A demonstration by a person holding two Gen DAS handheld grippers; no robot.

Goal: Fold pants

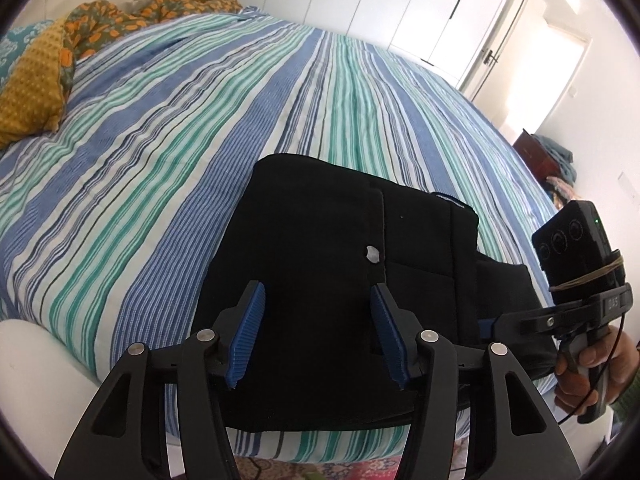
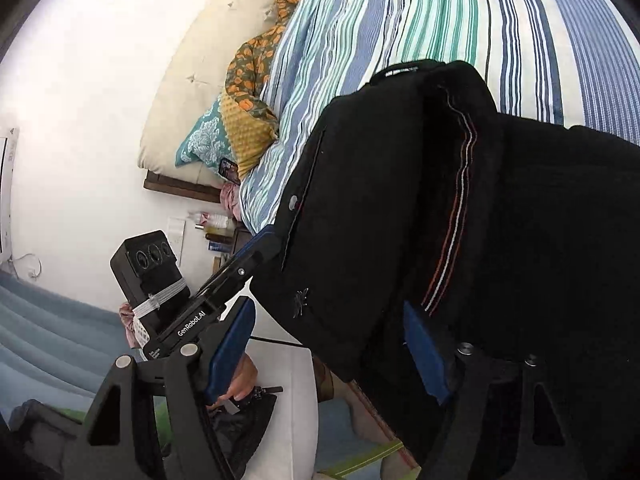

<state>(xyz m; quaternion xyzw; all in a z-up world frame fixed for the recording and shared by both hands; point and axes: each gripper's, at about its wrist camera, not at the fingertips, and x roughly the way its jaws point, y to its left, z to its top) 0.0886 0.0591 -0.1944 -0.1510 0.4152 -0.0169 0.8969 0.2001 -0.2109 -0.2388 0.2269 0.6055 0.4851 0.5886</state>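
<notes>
The black pants [image 1: 320, 220] lie folded near the front edge of the striped bed [image 1: 160, 140], a small white button showing on top. My left gripper [image 1: 323, 328] hovers over their near end, blue pads apart with flat fabric below them. My right gripper [image 1: 496, 322], held by a hand, reaches in at the pants' right edge. In the right wrist view the pants [image 2: 380, 180] bulge up close, a red and white seam showing. My right gripper [image 2: 328, 344] is open with fabric between its fingers: the right pad touches cloth, the left pad is free. My left gripper [image 2: 256, 250] meets the pants' left edge.
A yellow pillow [image 1: 32, 92] and an orange floral blanket [image 1: 120, 20] lie at the head of the bed. White wardrobe doors [image 1: 400, 0] stand beyond the far side. A white bed frame corner [image 1: 32, 360] is near left. Bottles sit on a nightstand [image 2: 216, 224].
</notes>
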